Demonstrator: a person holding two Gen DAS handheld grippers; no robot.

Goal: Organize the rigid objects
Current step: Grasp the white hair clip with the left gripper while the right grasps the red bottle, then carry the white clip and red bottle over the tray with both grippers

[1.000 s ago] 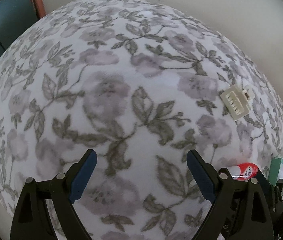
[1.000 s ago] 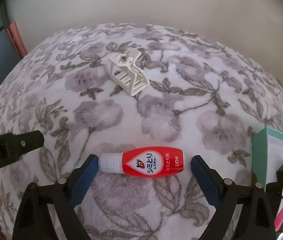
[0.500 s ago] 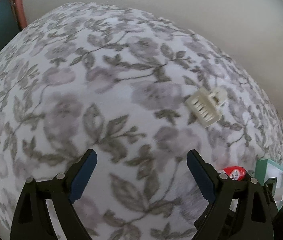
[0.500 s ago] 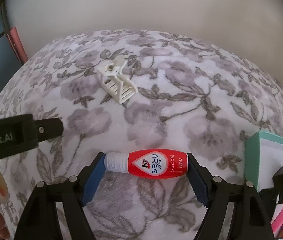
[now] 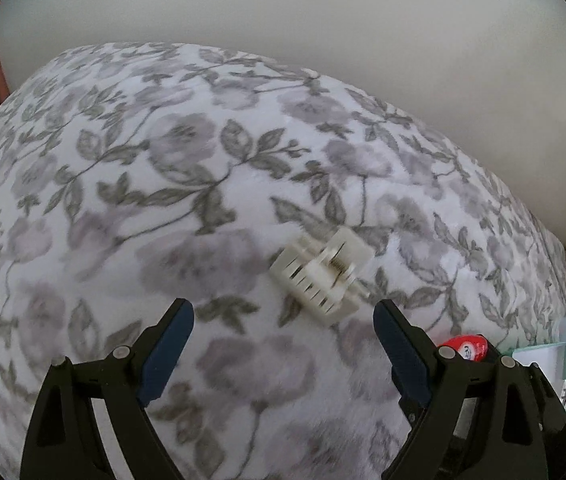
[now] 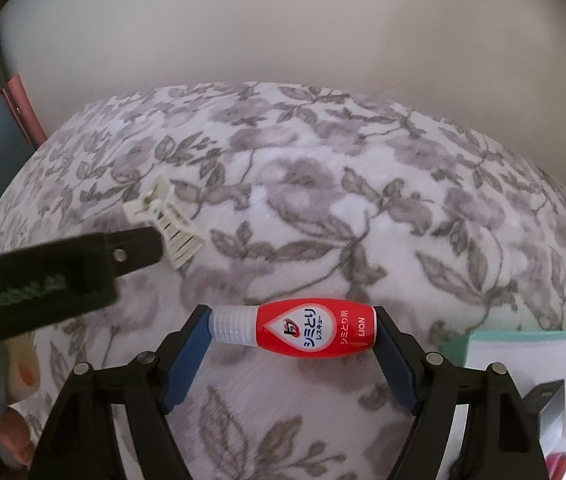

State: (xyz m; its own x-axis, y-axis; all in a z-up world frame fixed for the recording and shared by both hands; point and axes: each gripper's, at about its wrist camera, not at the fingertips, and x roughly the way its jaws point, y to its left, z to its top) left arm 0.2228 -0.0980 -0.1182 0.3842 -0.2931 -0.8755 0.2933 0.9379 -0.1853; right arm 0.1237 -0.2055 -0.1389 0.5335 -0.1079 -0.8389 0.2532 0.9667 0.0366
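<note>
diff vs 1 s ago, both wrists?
The right gripper closed end to end on the red bottle, which earlier lay loose between open jaws. The left gripper swung toward the cream hair clip, now just ahead of its open jaws, untouched. Clip and teal box stayed put on the floral blanket.

I see the red stain-remover bottle [image 6: 315,334] lying crosswise with its white ribbed cap at nine o'clock and its base at three, Japanese lettering and "LION" facing up; each end touches a blue pad; the cream hair claw clip [image 5: 323,276] rests closed on its side on the floral blanket, teeth toward seven o'clock, at about ten o'clock from the bottle and well apart from it.
</note>
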